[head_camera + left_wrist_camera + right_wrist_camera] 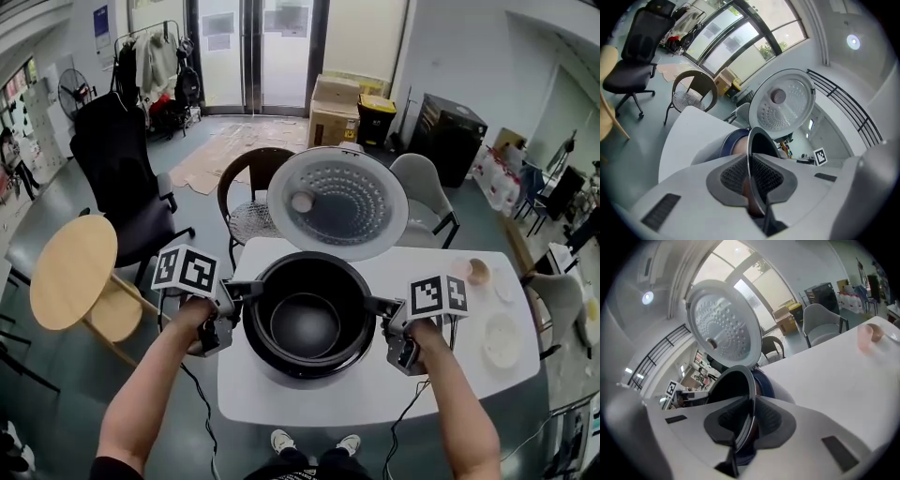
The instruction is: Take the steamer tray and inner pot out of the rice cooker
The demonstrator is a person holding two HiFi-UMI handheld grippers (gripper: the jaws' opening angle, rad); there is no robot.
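Observation:
The rice cooker (pixel 302 367) stands on the white table (pixel 450 370) with its lid (pixel 337 202) swung up at the back. The dark inner pot (pixel 305 323) sits inside it. My left gripper (pixel 251 291) is shut on the pot's rim at the left side. In the left gripper view the thin metal rim (pixel 757 140) runs between the pads (pixel 733 176). On the opposite side my right gripper (pixel 372 305) is shut on the rim too, and the right gripper view shows that edge (pixel 751 394) pinched between its pads (pixel 771 420). A white round tray (pixel 503 339) lies on the table to the right.
A pink cup (pixel 478 272) and a small white dish (pixel 507 289) sit at the table's far right. Behind the table stand a brown chair (pixel 251 192) and a grey chair (pixel 427 197). A round wooden side table (pixel 73 272) is to the left, an office chair (pixel 117 178) beyond it.

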